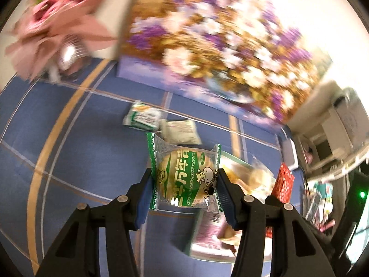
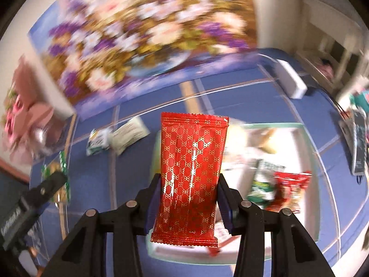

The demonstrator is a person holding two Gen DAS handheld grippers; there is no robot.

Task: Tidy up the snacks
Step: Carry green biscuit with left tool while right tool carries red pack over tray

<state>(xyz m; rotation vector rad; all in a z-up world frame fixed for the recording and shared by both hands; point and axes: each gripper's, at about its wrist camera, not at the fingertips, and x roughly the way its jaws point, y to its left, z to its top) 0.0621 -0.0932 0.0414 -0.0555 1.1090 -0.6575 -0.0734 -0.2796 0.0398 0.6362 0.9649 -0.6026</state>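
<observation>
Blue cloth with thin white and tan grid lines covers the desk (image 1: 76,124), and a large floral print panel (image 1: 207,46) stands at the back, blurred in both views.

Left claw (image 1: 184,184): both blue-padded jaws are clamped on the sealed side edges of the green biscuit packet (image 1: 184,177), held in the lower centre of the left wrist view above the cloth. The packet is clear film with green borders and crimped, saw-tooth end seals; a round biscuit shows through it.

Right claw (image 2: 188,198): the jaws are clamped on the long sides of the red foil packet (image 2: 191,180), held upright in the centre of the right wrist view. The foil is glossy, printed with a small gold repeat pattern, and carries a raised centre seam with crimped ends.

Step in hand, as judged: both packets are lifted and in transit to the white tray (image 2: 309,159), which lies at the right of the right wrist view, behind the red packet, with mixed snacks inside.

Next move calls for:
- positioning each claw over a bare part of the tray;
- lowering before release, since light film packets slide easily.

Two loose packets (image 1: 161,124) lie on the cloth in the middle of the left wrist view, near the panel, apparently unsorted. A pink bouquet (image 1: 53,23) occupies the upper left.
</observation>
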